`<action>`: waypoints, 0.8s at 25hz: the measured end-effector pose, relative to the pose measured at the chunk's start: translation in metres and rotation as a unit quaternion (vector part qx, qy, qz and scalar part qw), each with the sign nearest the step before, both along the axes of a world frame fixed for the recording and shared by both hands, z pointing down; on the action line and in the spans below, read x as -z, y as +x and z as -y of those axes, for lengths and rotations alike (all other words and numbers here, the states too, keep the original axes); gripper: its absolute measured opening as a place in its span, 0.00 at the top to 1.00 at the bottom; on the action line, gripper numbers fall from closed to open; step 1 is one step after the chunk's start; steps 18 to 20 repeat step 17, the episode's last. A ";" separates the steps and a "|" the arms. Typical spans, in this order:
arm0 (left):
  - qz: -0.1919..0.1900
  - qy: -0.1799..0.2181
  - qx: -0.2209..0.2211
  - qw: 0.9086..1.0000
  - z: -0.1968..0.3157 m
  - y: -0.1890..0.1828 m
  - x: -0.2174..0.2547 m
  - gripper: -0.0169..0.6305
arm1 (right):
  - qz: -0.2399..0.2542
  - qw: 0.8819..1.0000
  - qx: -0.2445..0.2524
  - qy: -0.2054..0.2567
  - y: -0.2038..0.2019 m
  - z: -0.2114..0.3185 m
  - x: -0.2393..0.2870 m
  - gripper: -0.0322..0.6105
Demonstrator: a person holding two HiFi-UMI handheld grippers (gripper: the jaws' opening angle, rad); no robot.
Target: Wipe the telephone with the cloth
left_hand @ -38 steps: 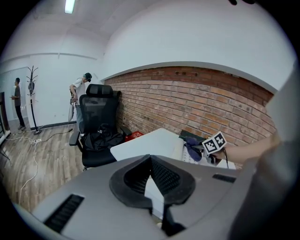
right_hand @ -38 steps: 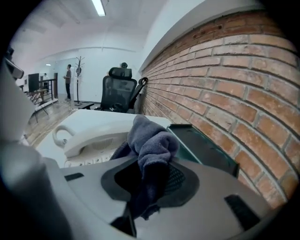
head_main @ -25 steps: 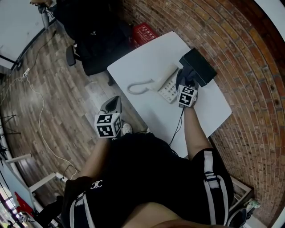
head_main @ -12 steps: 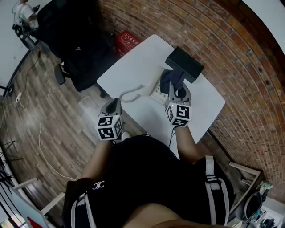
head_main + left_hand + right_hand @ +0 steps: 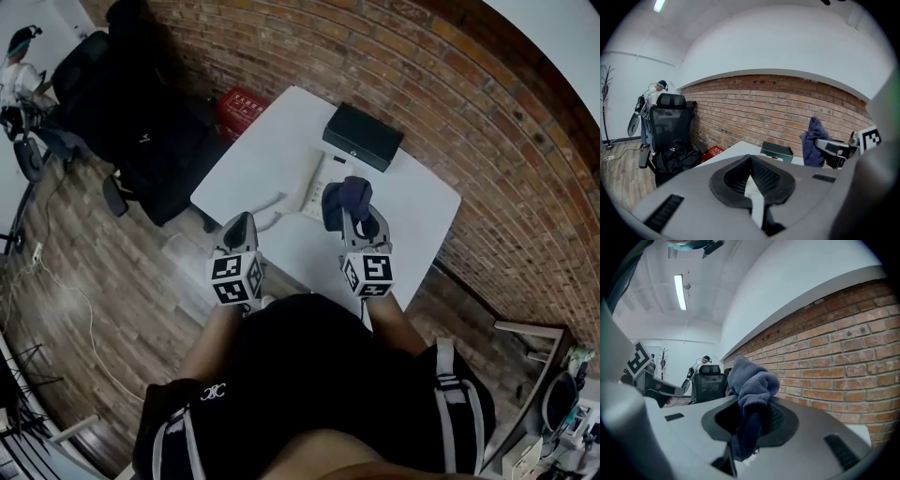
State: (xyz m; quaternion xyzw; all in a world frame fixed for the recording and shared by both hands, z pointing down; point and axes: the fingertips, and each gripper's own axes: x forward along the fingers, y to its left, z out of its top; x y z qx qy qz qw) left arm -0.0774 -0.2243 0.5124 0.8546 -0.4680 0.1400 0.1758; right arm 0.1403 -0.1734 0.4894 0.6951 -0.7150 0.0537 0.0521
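Black clothing on the person (image 5: 309,375) fills the bottom of the head view, and both grippers reach forward from there over the near edge of a white table (image 5: 422,211).

The left gripper (image 5: 239,225) hovers over the table's near left edge. In its own view the jaws stand all but together, with only a thin sliver of tabletop showing between the black pads (image 5: 761,177) and nothing held.

The right gripper (image 5: 352,208) is clamped on a dark blue cloth (image 5: 349,194). In the right gripper view the cloth (image 5: 751,380) bunches up above the pads and hangs down through them. Seen from the left gripper view, the cloth (image 5: 813,143) appears raised off the tabletop, against the brick wall (image 5: 754,110).

Just beyond the jaws, the white telephone (image 5: 314,186) sits near the middle of the table, with the cloth just to its right. A pale curved piece (image 5: 267,206) lies to its left, probably the handset or its cord, but it is too small to tell.

Behind the telephone a black box (image 5: 363,137) stands at the far edge by the wall. Further left, off the table, a red crate (image 5: 240,101) and a black office chair (image 5: 141,127) stand on the wooden floor (image 5: 84,281). Another person (image 5: 19,70) stands at the far left.
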 end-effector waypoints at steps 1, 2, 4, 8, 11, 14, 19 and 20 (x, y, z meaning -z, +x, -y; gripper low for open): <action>-0.002 -0.002 -0.004 1.000 0.000 0.004 -0.001 0.97 | -0.001 1.000 -0.002 -0.001 0.002 -0.002 0.000 0.84; -0.003 -0.004 -0.009 1.000 0.000 0.007 -0.002 0.97 | -0.002 1.000 -0.004 -0.002 0.003 -0.003 0.000 0.84; -0.004 -0.008 -0.018 1.000 -0.002 0.014 -0.005 0.97 | -0.001 1.000 -0.004 -0.006 0.003 -0.007 -0.002 0.84; -0.005 -0.011 -0.030 0.999 -0.009 0.026 -0.007 0.97 | 0.005 1.000 -0.001 -0.012 0.003 -0.017 -0.006 0.84; -0.006 -0.011 -0.031 0.999 -0.010 0.030 -0.006 0.97 | 0.004 1.000 0.001 -0.015 0.003 -0.019 -0.007 0.84; -0.006 -0.013 -0.032 0.999 -0.012 0.032 -0.007 0.97 | 0.004 1.000 0.004 -0.018 0.005 -0.021 -0.008 0.84; -0.005 -0.016 -0.033 0.999 -0.016 0.034 -0.009 0.97 | 0.008 1.000 0.005 -0.021 0.008 -0.022 -0.010 0.84; -0.005 -0.016 -0.033 0.999 -0.016 0.034 -0.009 0.97 | 0.008 1.000 0.005 -0.021 0.008 -0.022 -0.010 0.84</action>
